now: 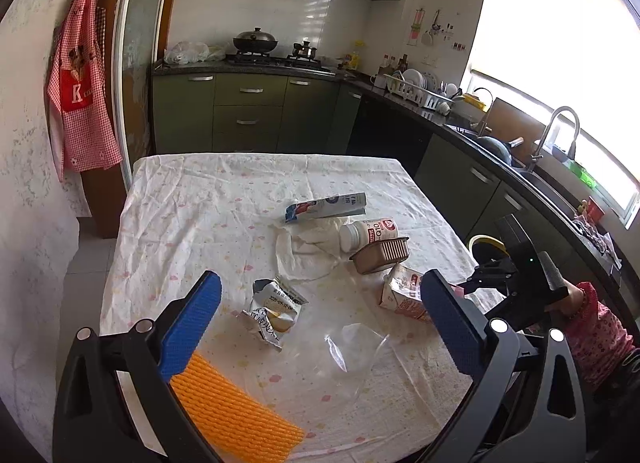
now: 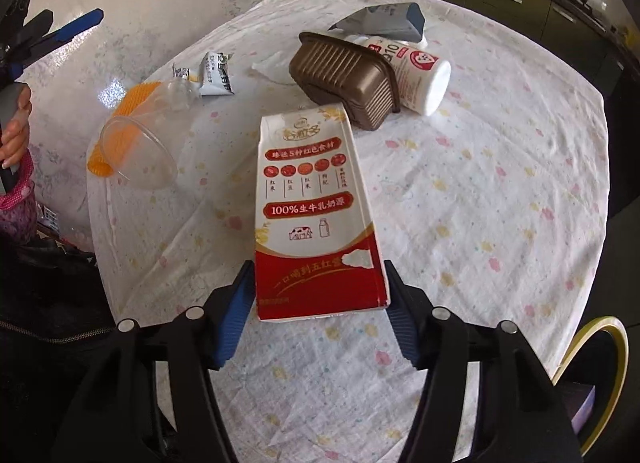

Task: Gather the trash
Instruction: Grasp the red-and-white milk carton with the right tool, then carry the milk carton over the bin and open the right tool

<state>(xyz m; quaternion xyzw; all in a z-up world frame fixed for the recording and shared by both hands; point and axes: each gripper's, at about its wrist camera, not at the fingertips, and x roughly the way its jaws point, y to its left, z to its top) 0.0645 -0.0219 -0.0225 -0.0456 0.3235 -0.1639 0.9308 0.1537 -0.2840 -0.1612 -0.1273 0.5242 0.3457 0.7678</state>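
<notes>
My right gripper [image 2: 319,267] is shut on the near end of a red and white milk carton [image 2: 316,203], one blue pad on each side, just above the cloth-covered table [image 2: 480,183]. Behind the carton lie a brown ribbed tray [image 2: 344,83], a white bottle [image 2: 420,71] and a flattened blue carton [image 2: 384,21]. My left gripper [image 1: 320,283] hangs open over the table's near side with nothing between its fingers. Below it lie a crumpled silver wrapper [image 1: 274,313], a clear plastic cup [image 1: 352,355], an orange foam net [image 1: 236,411] and a white tissue [image 1: 308,251].
A round yellow-rimmed thing [image 2: 600,343] sits beside the table's right edge. A person's pink sleeve [image 1: 596,327] shows behind the right gripper. Green kitchen cabinets [image 1: 248,111] and a sink counter [image 1: 520,167] stand beyond the table. A red apron [image 1: 80,83] hangs on the left wall.
</notes>
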